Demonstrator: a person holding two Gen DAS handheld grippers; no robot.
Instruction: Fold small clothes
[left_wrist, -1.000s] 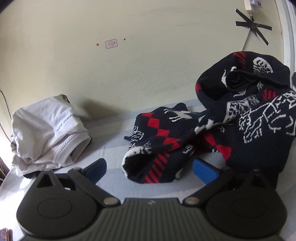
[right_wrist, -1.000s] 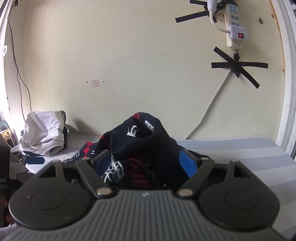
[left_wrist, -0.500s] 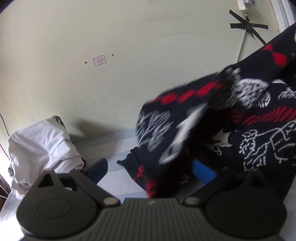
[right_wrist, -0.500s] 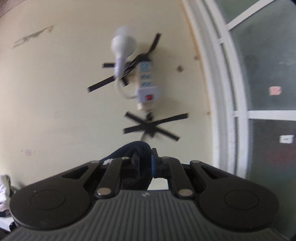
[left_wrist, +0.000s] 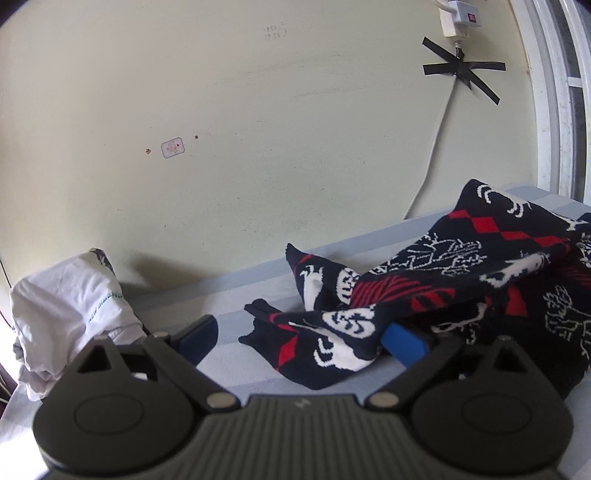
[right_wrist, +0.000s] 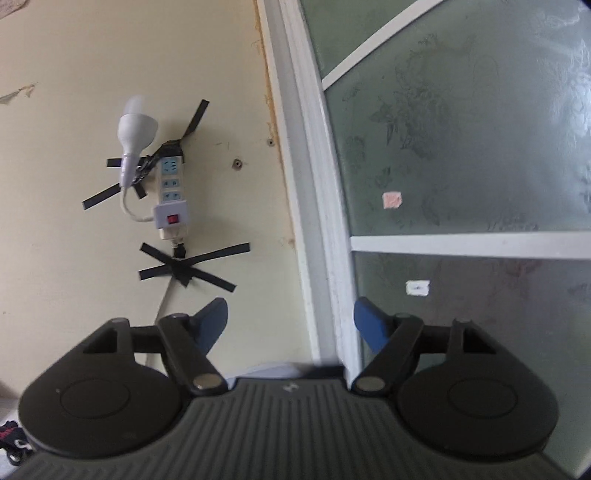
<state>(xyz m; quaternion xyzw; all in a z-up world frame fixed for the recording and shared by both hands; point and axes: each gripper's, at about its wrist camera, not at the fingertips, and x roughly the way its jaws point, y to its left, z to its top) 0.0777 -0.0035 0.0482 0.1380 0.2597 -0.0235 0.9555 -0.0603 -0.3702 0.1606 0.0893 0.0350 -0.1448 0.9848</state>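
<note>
Partly legible teal lettering "NEW DIMEN…" on the white garment (left_wrist: 70, 314), left of the left claw (left_wrist: 301, 338).

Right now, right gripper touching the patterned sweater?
Apart. Right wrist view: right gripper jaws opening, nothing between them, aimed at wall and window; the sweater lies on the bed.

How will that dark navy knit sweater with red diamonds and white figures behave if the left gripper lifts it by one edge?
The dark navy knit sweater lies rumpled in soft overlapping folds, so it will probably hang limp and drag. The knit looks thick, so likely heavyish for cloth. Its textured surface should hold between the pads rather than slip.
</note>
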